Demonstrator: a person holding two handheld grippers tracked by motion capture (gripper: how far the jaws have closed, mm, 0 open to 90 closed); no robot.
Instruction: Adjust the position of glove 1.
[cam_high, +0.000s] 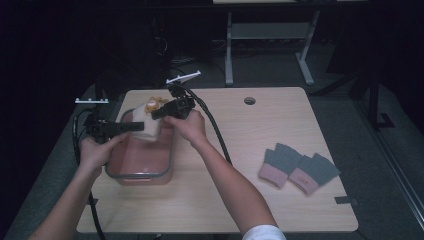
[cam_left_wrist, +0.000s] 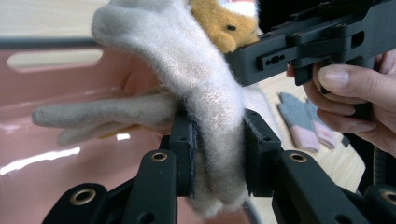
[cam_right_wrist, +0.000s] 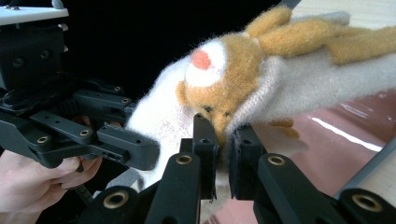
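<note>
Fingers (cam_left_wrist: 182, 144) of the left gripper (cam_left_wrist: 217, 154) pinch the cream fleece of a woolly glove (cam_high: 146, 127), while the right gripper (cam_right_wrist: 223, 154) clamps its fabric just under the stitched-on tan animal face (cam_right_wrist: 219, 84). Gripped at two spots, the glove hangs spread between both hands instead of bunching. It sits just above the pink bin (cam_high: 142, 172) on the desk (cam_high: 240, 200), likely so it can drop inside. A grey pair of gloves (cam_high: 300, 167) lies well apart.
</note>
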